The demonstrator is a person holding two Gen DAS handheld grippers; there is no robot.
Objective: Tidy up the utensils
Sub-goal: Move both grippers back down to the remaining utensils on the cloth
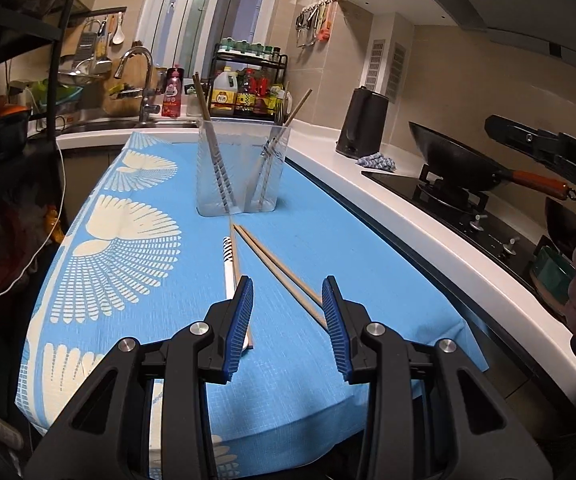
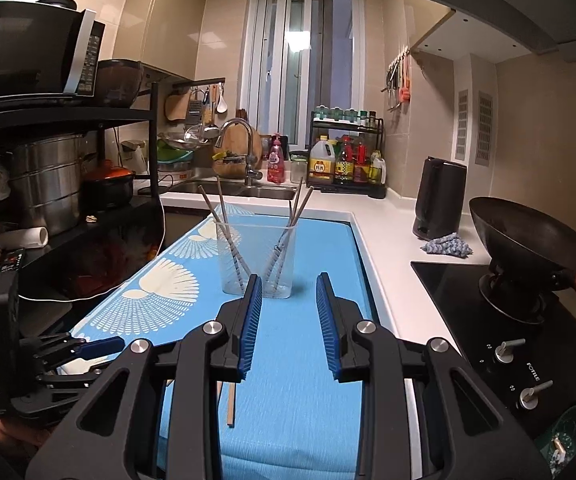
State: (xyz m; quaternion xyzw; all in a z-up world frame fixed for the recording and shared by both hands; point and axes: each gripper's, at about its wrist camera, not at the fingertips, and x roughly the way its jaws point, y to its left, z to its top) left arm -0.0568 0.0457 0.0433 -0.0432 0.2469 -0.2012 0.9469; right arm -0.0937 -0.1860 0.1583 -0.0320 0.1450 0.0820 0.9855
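Observation:
A clear two-compartment holder (image 1: 242,168) (image 2: 258,256) stands on the blue patterned cloth (image 1: 128,264) (image 2: 296,400), with chopsticks leaning in both halves. In front of it on the cloth lie a wooden pair of chopsticks (image 1: 276,272) and, beside them, a white chopstick with black stripes (image 1: 228,264) next to another wooden one. My left gripper (image 1: 288,292) hovers open over their near ends, gripping nothing. My right gripper (image 2: 288,292) is open and empty, facing the holder, with one wooden chopstick end (image 2: 230,404) showing under its left finger. Each gripper shows in the other's view: right gripper (image 1: 504,130), left gripper (image 2: 100,356).
A black wok (image 1: 456,160) (image 2: 528,236) sits on the stove at right, with a dark kettle (image 1: 364,122) (image 2: 440,200) and a blue rag (image 2: 448,246) on the white counter. A sink with faucet (image 2: 244,148) and a condiment rack (image 2: 348,152) lie beyond. Shelves with a microwave (image 2: 36,52) stand left.

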